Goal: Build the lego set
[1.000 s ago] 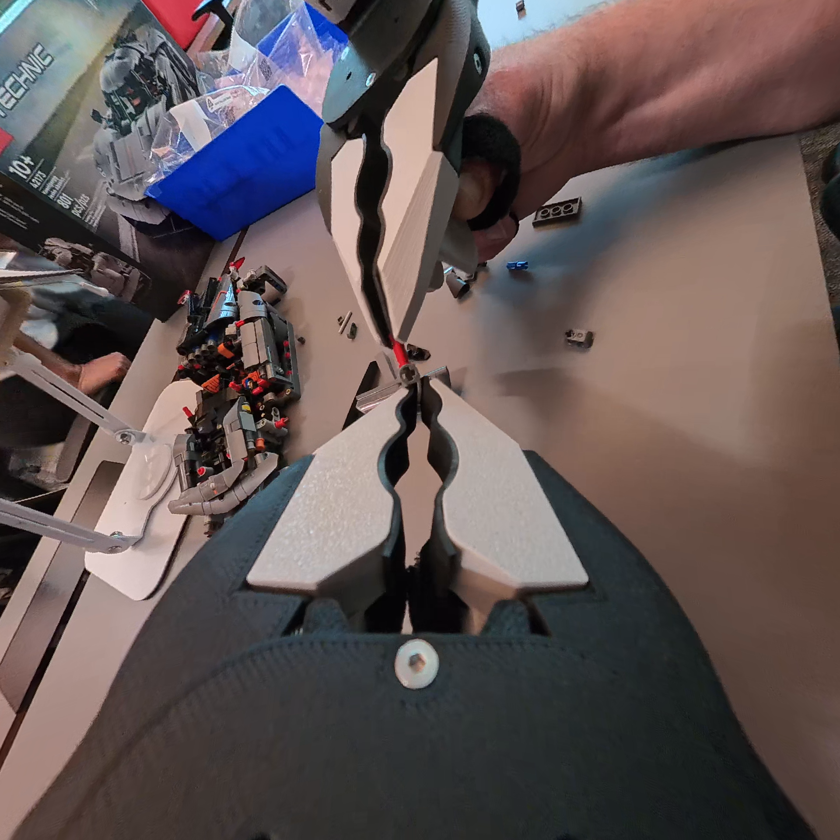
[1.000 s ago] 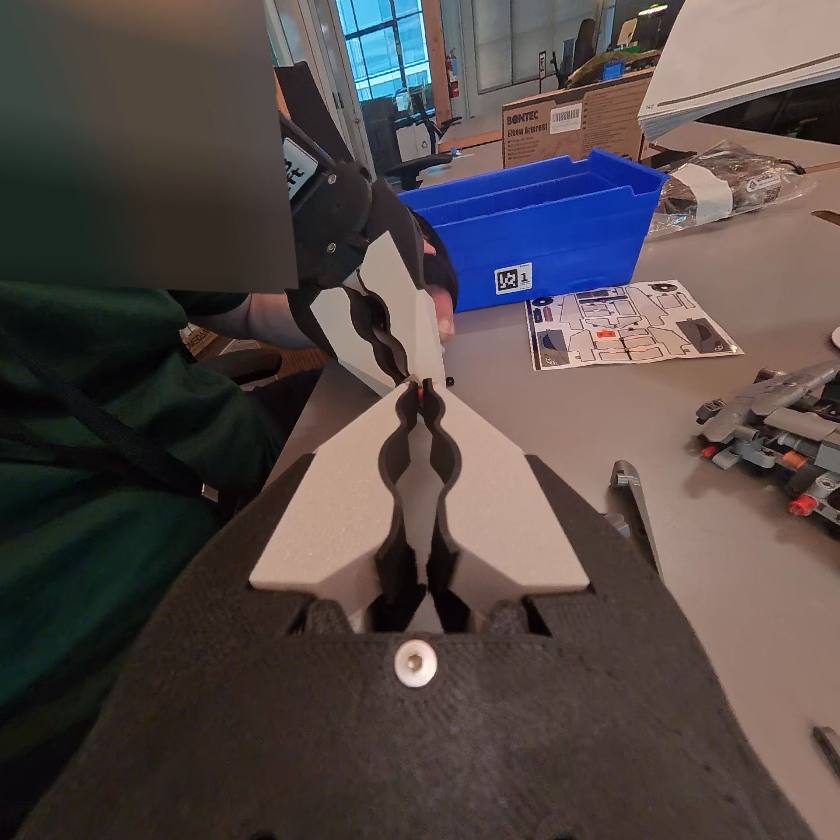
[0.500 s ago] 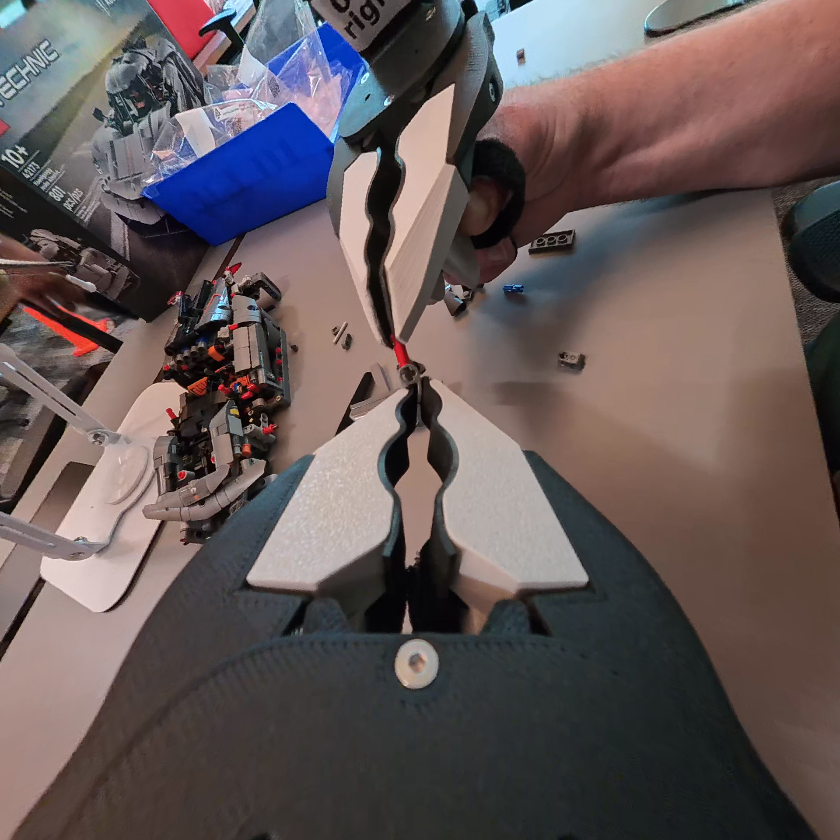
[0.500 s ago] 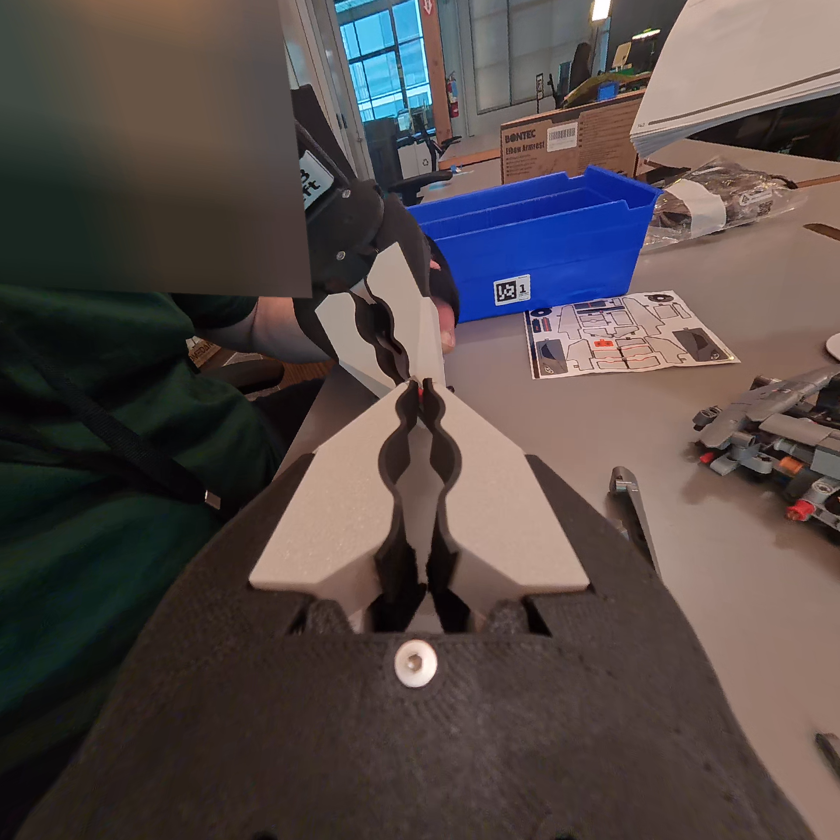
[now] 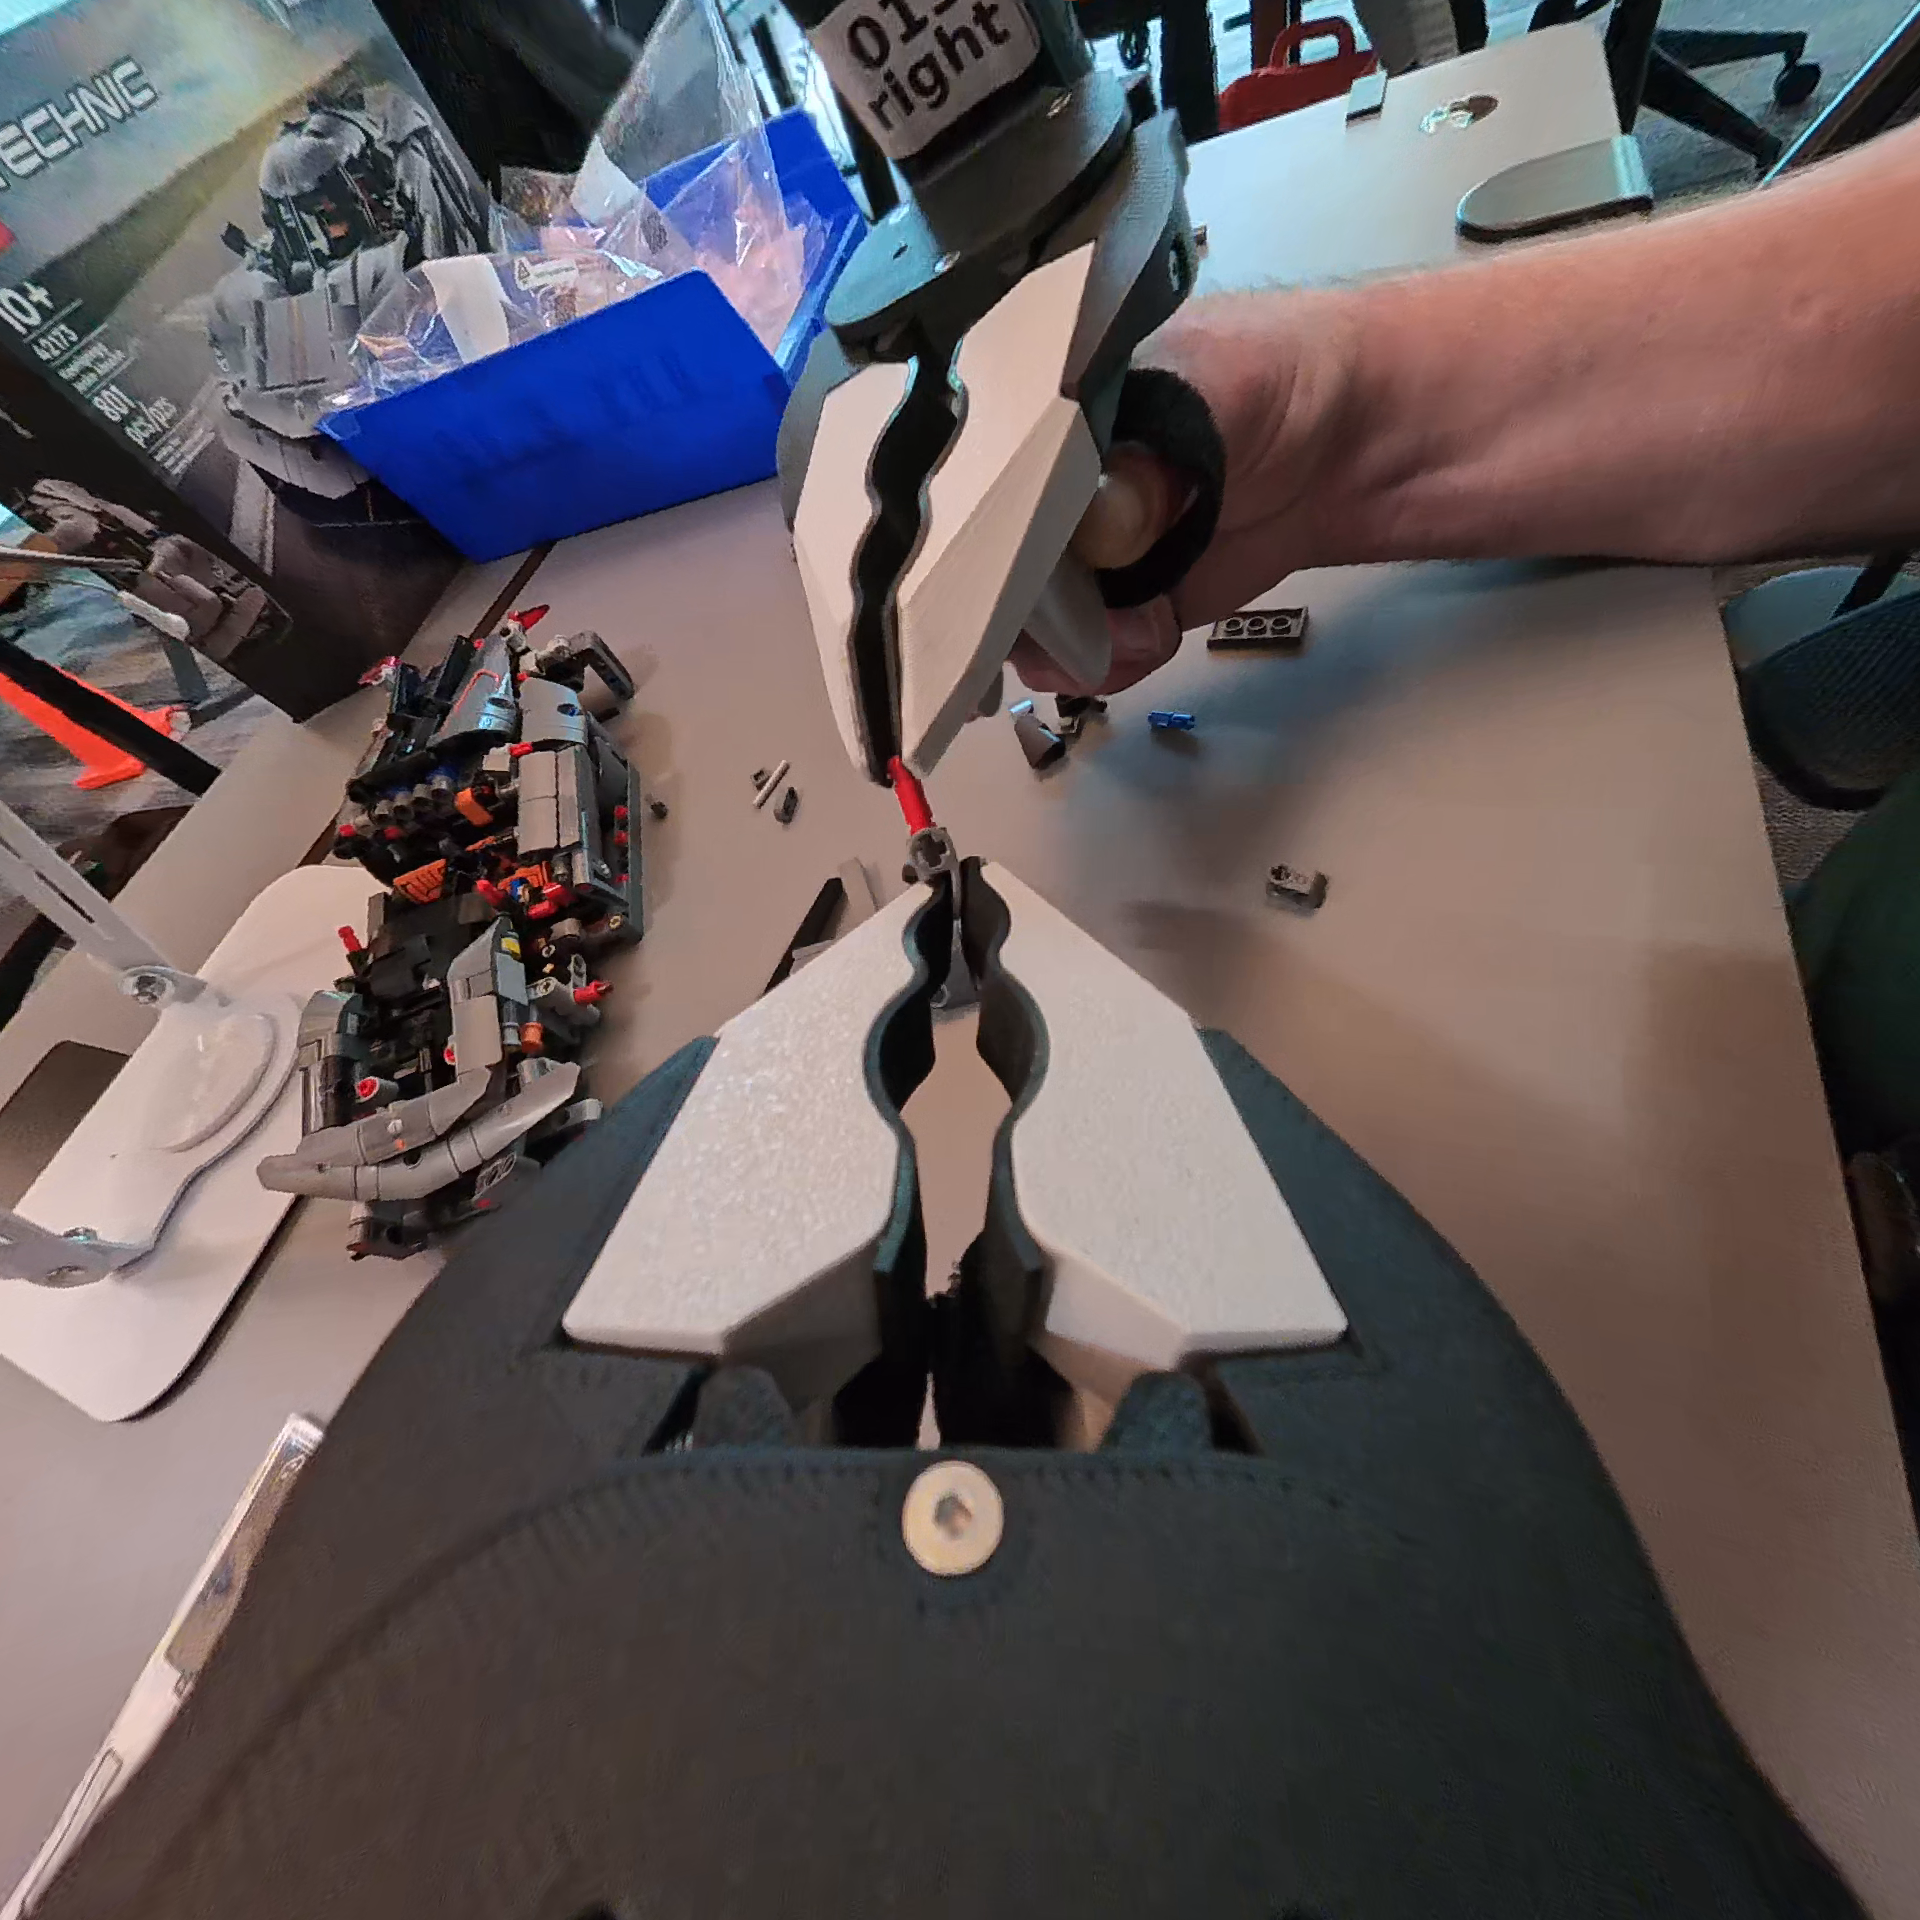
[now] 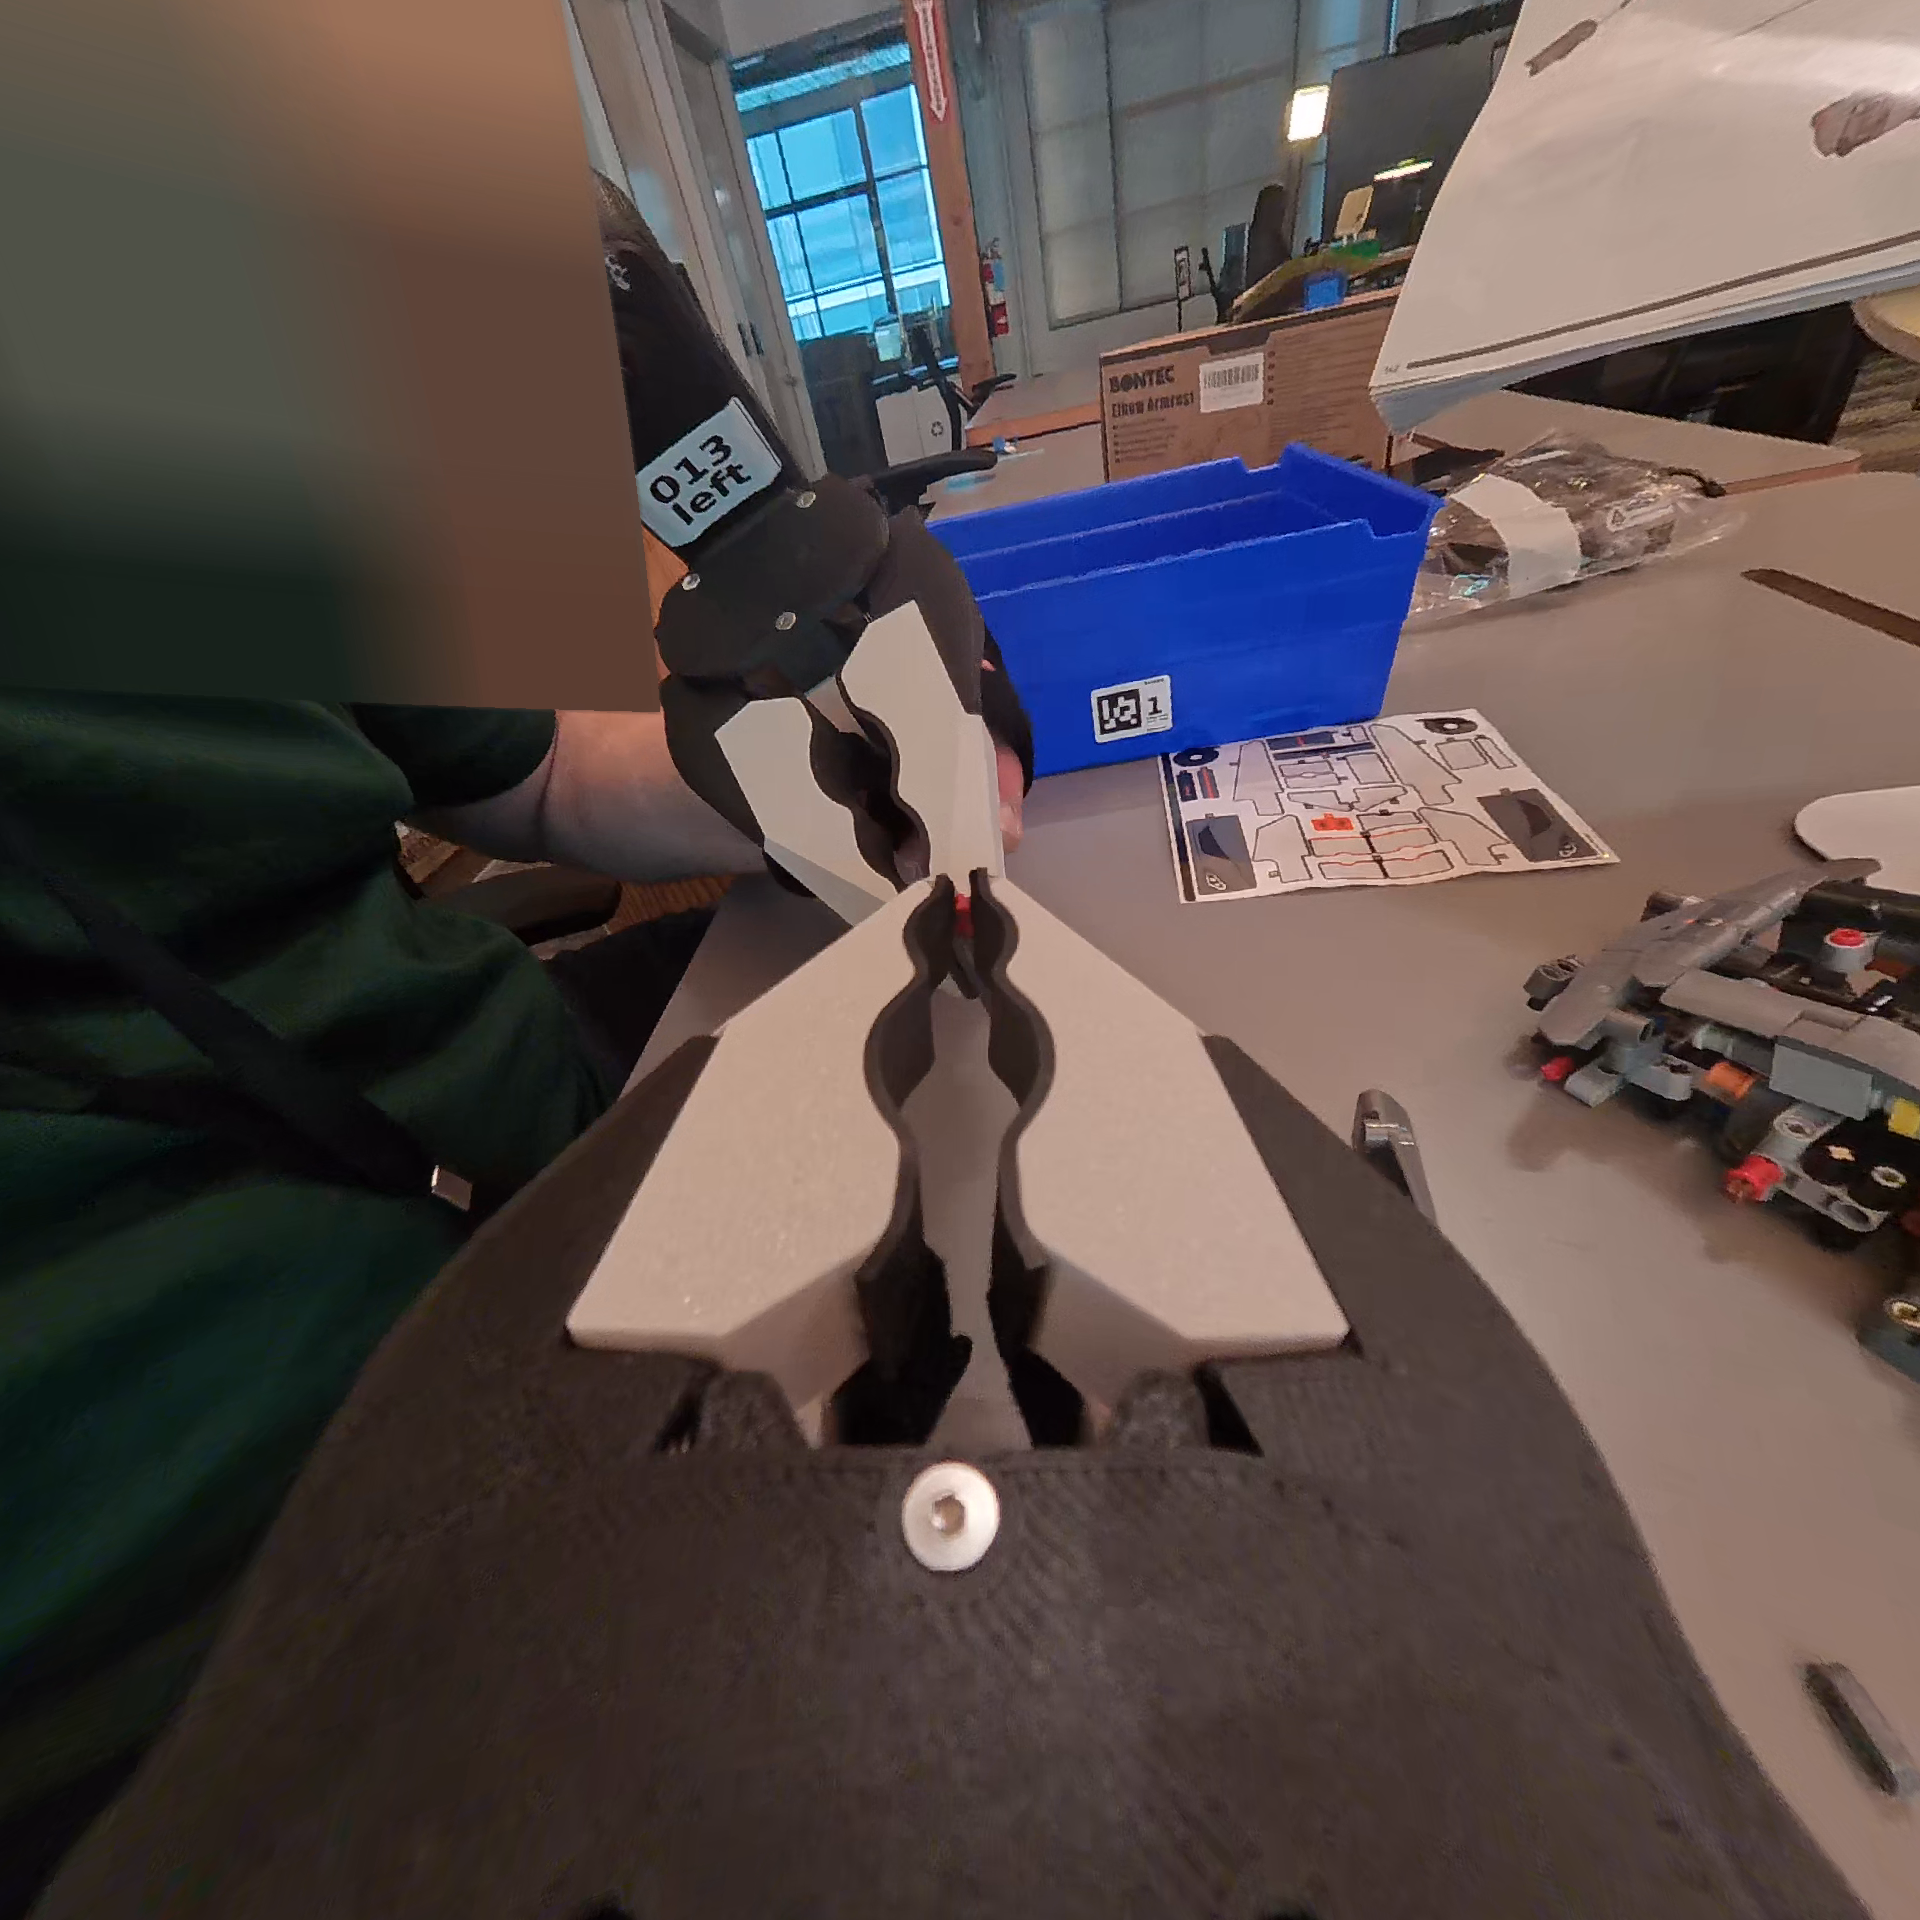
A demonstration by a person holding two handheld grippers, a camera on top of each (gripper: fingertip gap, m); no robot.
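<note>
Two grippers meet tip to tip above the grey bench (image 5: 1455, 1039), just right of the half-built lego model (image 5: 488, 883). The left gripper (image 5: 951, 894) has its fingers (image 5: 800, 1122) pressed nearly together, pinching a small grey connector piece (image 5: 935, 854) at their tips. The right gripper (image 5: 891, 750) comes down from above, held in a person's hand (image 5: 1247, 499), its fingers closed on a thin red axle (image 5: 911, 798) whose lower end touches the connector's hole. In the right wrist view the right gripper (image 6: 961, 896) shows the red axle (image 6: 963, 914) between its tips, with the left gripper (image 6: 940, 868) directly opposite.

Beyond the model stands a blue bin (image 5: 582, 416) with clear plastic bags in it, and the set's box (image 5: 156, 312) leans to the bin's left. A sticker sheet (image 6: 1371, 800) lies flat in front of another blue bin (image 6: 1195, 592). Loose parts sit right of the model: a black plate (image 5: 1257, 629), a blue pin (image 5: 1171, 719) and a small grey piece (image 5: 1296, 885).
</note>
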